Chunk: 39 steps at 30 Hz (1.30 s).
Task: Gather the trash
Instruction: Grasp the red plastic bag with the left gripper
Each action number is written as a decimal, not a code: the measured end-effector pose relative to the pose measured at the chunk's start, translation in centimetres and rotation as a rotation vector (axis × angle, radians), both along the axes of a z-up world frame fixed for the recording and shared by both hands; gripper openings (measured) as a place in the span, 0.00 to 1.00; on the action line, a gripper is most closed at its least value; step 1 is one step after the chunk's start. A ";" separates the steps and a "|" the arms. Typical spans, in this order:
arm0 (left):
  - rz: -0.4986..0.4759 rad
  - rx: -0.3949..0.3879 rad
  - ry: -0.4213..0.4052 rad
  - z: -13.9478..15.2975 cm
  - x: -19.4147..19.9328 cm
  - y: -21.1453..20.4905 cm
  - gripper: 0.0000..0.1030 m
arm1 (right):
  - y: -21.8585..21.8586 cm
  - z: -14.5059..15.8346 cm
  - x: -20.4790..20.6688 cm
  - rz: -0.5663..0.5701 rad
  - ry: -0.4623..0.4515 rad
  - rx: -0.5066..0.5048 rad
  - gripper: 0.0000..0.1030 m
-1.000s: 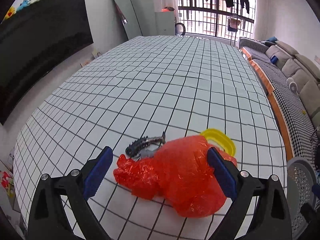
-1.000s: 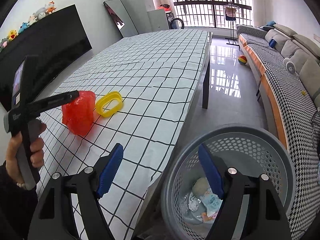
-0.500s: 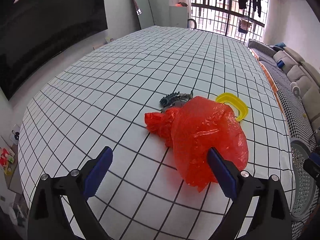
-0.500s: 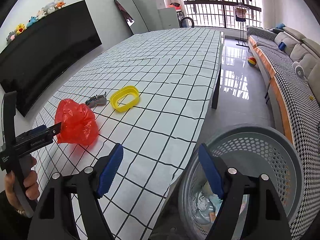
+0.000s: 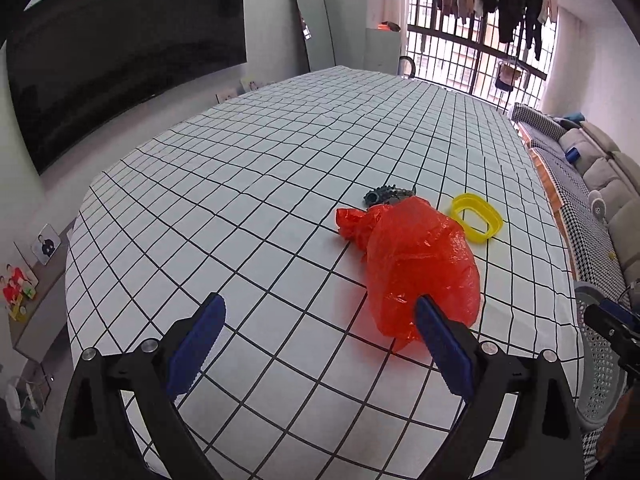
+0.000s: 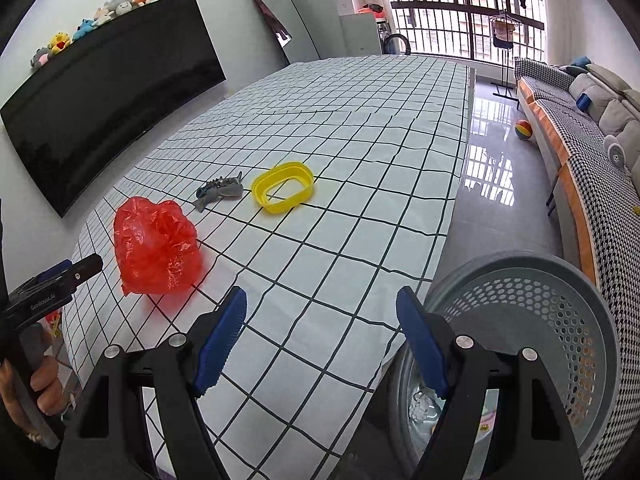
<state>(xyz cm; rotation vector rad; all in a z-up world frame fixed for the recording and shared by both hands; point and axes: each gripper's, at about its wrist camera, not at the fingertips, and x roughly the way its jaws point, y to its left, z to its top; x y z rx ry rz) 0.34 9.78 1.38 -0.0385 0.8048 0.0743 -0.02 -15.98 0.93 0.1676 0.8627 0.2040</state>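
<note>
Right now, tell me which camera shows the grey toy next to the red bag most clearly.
The right wrist view. There the grey toy lies in full sight on the checked cloth, between the red bag and the yellow ring. In the left wrist view the red bag hides part of the grey toy.

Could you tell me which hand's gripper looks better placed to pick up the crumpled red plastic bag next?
Probably left. The left gripper is open with the crumpled red plastic bag just beyond its right finger. The right gripper, also open, sits near the grey perforated basket, farther from the bag.
</note>
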 end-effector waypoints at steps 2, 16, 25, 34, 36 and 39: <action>-0.008 0.001 -0.017 0.7 0.0 -0.3 0.91 | 0.0 0.1 -0.1 0.001 -0.004 0.004 0.72; -0.126 -0.060 -0.018 1.0 6.2 -6.8 0.92 | -1.2 0.8 -0.3 -0.044 0.001 -0.006 0.72; -0.142 -0.043 0.028 -1.3 9.3 -9.6 0.92 | -2.4 0.3 0.0 -0.079 0.014 -0.001 0.72; -0.127 0.004 0.065 -3.3 12.0 -11.3 0.92 | -2.9 -0.5 1.0 -0.073 0.032 0.016 0.72; -0.121 -0.001 0.081 -4.0 12.5 -11.2 0.89 | -3.1 -0.6 1.1 -0.076 0.034 0.018 0.72; -0.121 -0.008 0.102 -5.0 12.9 -10.9 0.70 | -3.5 -0.8 1.2 -0.086 0.040 0.022 0.72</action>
